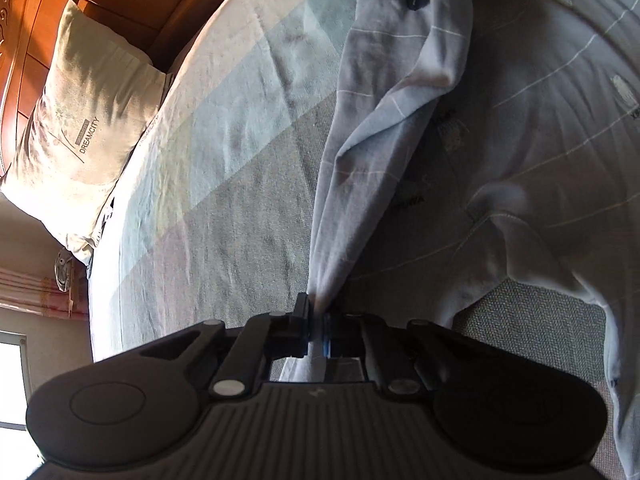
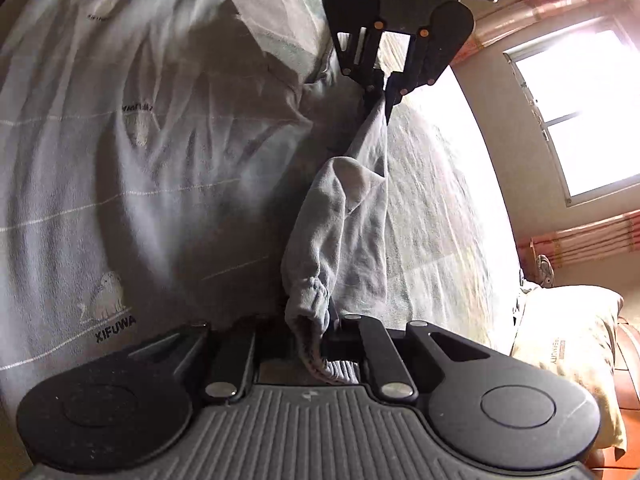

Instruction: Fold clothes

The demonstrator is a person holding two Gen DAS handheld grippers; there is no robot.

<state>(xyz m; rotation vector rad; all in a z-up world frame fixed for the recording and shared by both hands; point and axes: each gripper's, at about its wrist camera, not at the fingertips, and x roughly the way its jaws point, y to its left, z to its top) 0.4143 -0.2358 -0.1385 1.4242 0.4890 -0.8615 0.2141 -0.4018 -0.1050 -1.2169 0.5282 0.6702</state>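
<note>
Grey trousers (image 1: pixel 372 128) stretched over the bed (image 1: pixel 224 208), near its pillow (image 1: pixel 80 120) edge; left claw (image 1: pixel 318 330) pinching one end, right claw (image 2: pixel 326 334) pinching the elastic waistband.

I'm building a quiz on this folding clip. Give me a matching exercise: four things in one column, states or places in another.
1. left claw
2. right claw
3. pillow
4. window

a. leans on wooden headboard
b. bright with daylight
c. shut on elastic waistband
d. shut on thin end of the trousers

Pairs: 1-d, 2-c, 3-a, 4-b
</note>
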